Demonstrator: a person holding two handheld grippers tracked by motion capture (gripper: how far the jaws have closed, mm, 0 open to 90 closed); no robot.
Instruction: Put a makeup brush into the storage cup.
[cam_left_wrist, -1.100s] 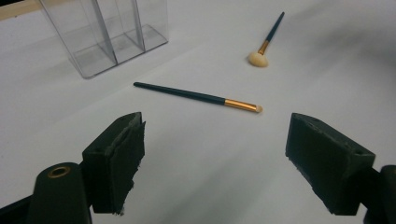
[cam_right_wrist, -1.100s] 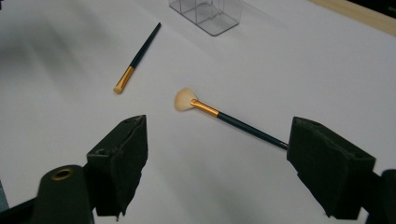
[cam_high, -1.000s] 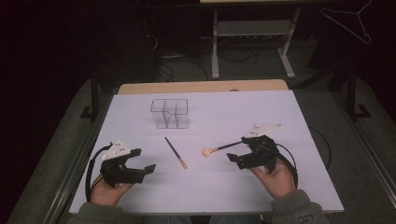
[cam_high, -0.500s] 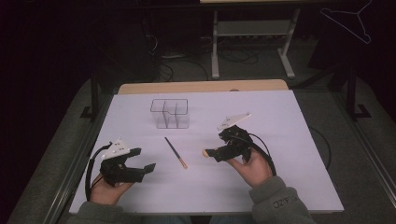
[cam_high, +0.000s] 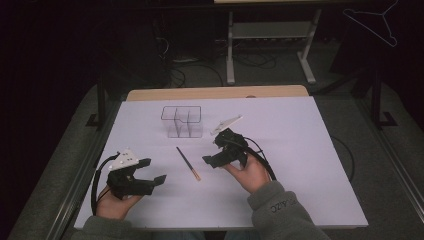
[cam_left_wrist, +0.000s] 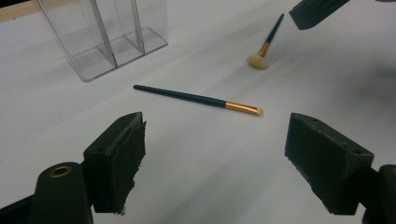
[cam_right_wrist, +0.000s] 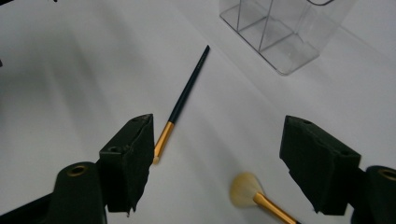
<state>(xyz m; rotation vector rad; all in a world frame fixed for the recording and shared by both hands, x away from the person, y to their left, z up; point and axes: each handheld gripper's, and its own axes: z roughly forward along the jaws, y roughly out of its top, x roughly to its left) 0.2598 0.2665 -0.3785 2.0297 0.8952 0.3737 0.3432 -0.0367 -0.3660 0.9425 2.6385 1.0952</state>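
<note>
Two makeup brushes are counted on the white table (cam_high: 300, 150) — a thin dark-handled, gold-ferruled brush (cam_left_wrist: 196, 98) and a fluffy cream-tipped brush (cam_right_wrist: 247, 190) lying between the spread, slightly closing jaws of the right gripper (cam_high: 220, 152). One clear three-compartment organiser (cam_high: 182, 121) stands behind. The left gripper (cam_high: 145, 172) is unclenched and empty.

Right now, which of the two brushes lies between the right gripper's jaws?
The fluffy fan-headed brush: its pale head sits between the right gripper's open jaws. The thin brush lies outside them, beyond one jaw.
</note>
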